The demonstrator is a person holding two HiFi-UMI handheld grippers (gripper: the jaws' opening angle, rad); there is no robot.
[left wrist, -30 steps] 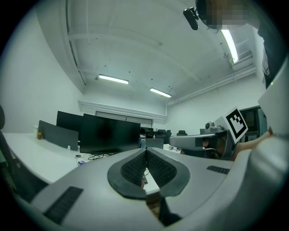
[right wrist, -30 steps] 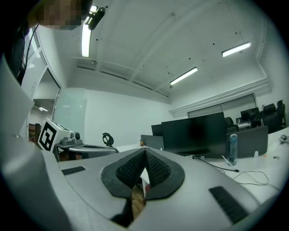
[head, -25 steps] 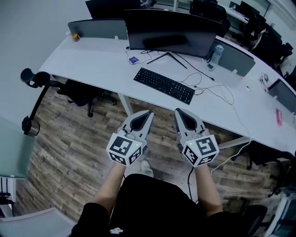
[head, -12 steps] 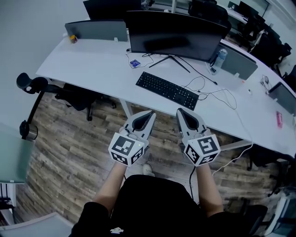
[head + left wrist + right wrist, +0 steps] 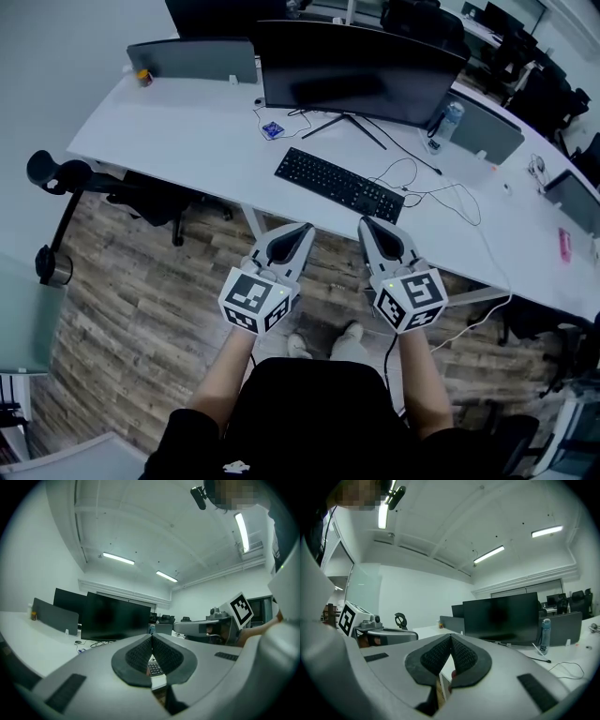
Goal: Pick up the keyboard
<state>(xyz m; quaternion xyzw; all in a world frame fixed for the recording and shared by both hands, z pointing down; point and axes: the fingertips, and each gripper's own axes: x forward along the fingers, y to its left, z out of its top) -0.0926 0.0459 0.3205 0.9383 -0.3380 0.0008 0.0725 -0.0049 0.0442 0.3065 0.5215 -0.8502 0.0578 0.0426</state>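
Keyboard (image 5: pixel 339 181): black and full-width, it lies flat on a white desk (image 5: pixel 187 131), set at a slant near the front edge, untouched and apart from both grippers.

Nearest in the head view are the person's dark clothes and two bare forearms reaching forward. Each hand carries a grey gripper with a marker cube at its back. The left gripper (image 5: pixel 305 228) and the right gripper (image 5: pixel 366 223) are held side by side over a wood-plank floor (image 5: pixel 141 300), their tips just short of the desk edge. Two pale shoes (image 5: pixel 323 341) show on the floor below them.

The left gripper view shows its ribbed pads pressed together with nothing between them. The right gripper view shows the same: pads meeting at the tips and empty.

Beyond the grippers comes the desk edge, then the keyboard, straight ahead of the gap between the two tools. Thin black cables (image 5: pixel 431 183) loop across the desktop to its right. A small blue item (image 5: pixel 272 128) lies behind its left end.

Behind the keyboard stands a wide dark monitor (image 5: pixel 352 70) on a spread-leg foot, with its screen off. A clear water bottle (image 5: pixel 442 120) stands upright at the monitor's right. A grey divider panel (image 5: pixel 192 58) rises along the far left edge of the desk. A black office chair (image 5: pixel 94 178) sits tucked at the desk's left end. More chairs and desks fill the far background.
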